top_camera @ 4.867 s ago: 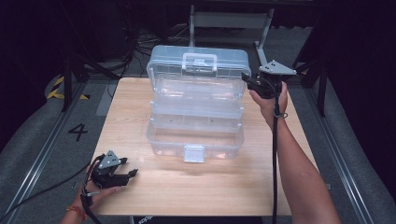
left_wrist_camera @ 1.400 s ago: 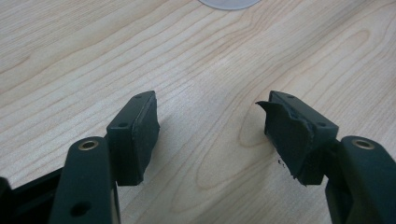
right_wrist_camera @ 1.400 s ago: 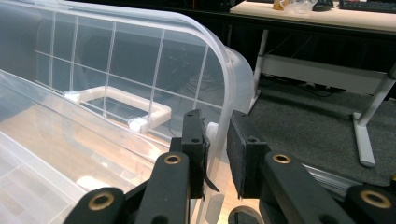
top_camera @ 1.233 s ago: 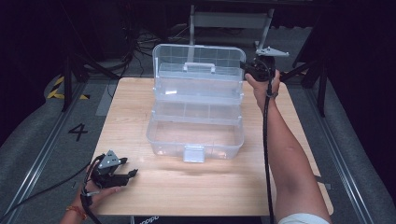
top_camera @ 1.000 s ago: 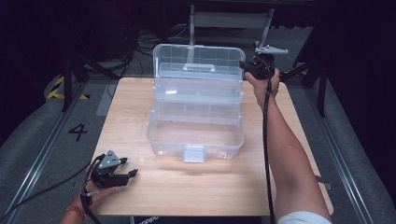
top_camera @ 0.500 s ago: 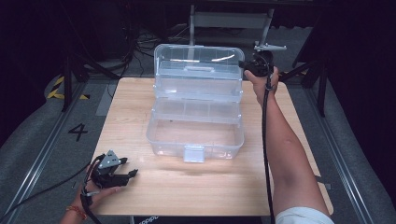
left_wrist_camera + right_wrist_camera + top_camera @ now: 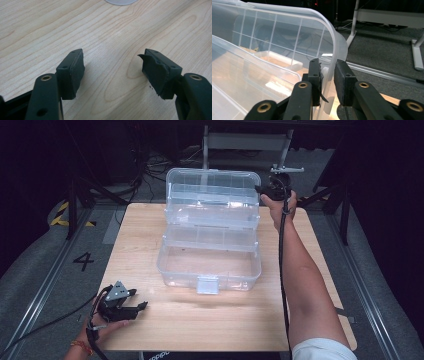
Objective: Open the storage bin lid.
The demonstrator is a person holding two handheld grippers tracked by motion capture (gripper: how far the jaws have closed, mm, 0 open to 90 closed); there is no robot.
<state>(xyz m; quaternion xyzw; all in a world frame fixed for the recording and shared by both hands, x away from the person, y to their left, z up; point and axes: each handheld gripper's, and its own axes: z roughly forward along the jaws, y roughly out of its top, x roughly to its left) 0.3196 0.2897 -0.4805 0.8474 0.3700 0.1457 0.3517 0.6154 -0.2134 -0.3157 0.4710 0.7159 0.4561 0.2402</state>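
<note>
The right claw (image 7: 327, 82) is clenched on the side rim of the clear storage box lid (image 7: 287, 37), one pad at each side. The left claw (image 7: 112, 72) is released, with bare wooden desk (image 7: 107, 37) between its pads.

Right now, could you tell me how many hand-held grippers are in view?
2: the left hand-held gripper rests at the table's near-left corner; the right hand-held gripper clamps the clear box's lid.

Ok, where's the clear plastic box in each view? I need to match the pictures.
High view: the clear box sits mid-table, its lid raised at the far side, with the right gripper at the lid's right edge.
Left gripper view: a pale rounded sliver at the top edge, probably the box.
Right gripper view: the lid runs from left to centre, its rim between the fingers.
Shared landmark: the wooden table.
</note>
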